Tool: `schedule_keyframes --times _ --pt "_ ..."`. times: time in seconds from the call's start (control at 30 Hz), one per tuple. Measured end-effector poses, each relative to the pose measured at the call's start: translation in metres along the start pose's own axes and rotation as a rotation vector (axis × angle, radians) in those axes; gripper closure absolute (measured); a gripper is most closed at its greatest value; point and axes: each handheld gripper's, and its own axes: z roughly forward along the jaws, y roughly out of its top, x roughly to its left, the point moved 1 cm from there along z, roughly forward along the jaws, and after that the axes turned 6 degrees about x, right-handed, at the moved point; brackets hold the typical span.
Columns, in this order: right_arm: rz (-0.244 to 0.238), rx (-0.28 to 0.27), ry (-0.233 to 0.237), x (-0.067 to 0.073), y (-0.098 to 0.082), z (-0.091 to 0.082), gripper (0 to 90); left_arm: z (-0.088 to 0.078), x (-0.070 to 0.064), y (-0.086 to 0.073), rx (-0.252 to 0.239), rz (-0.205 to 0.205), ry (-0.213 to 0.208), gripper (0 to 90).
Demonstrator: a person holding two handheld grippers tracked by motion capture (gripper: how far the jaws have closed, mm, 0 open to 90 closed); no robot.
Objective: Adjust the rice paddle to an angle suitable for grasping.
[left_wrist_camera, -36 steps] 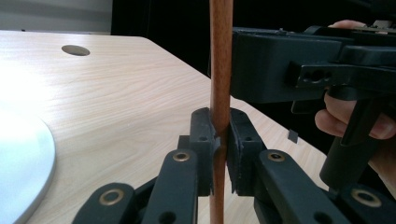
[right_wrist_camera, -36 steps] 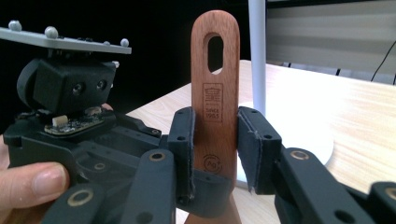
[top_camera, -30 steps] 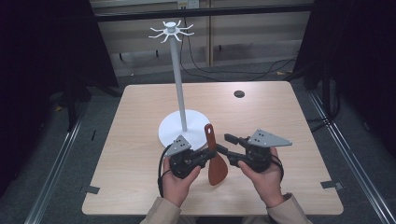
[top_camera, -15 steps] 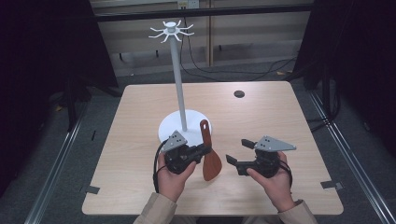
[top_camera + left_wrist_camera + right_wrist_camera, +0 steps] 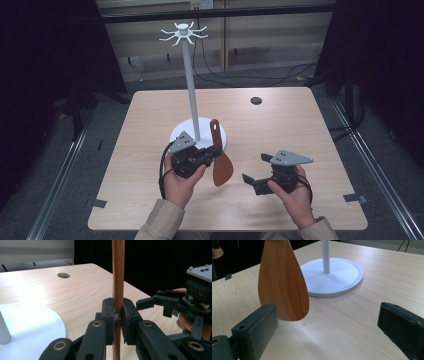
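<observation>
The white stand is near the table centre, with bare wood open behind it and to its right up to the far edge. The left gripper, just in front of the stand's base, is clamped on the handle of the wooden spatula; the blade hangs down, tip near the table. The right gripper is farther right, apart from the spatula, w/ nothing between its jaws. Compared to 1 s before, its jaws have just been opening; it let go of the spatula and went lower, toward the near edge.
</observation>
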Motion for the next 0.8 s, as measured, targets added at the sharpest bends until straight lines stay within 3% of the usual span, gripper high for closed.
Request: schedule_keyframes --times 0.8 --pt "-0.016 0.034 -0.005 0.001 -0.005 0.002 2.8 -0.008 0.006 0.029 -0.003 0.019 0.0 82.2"
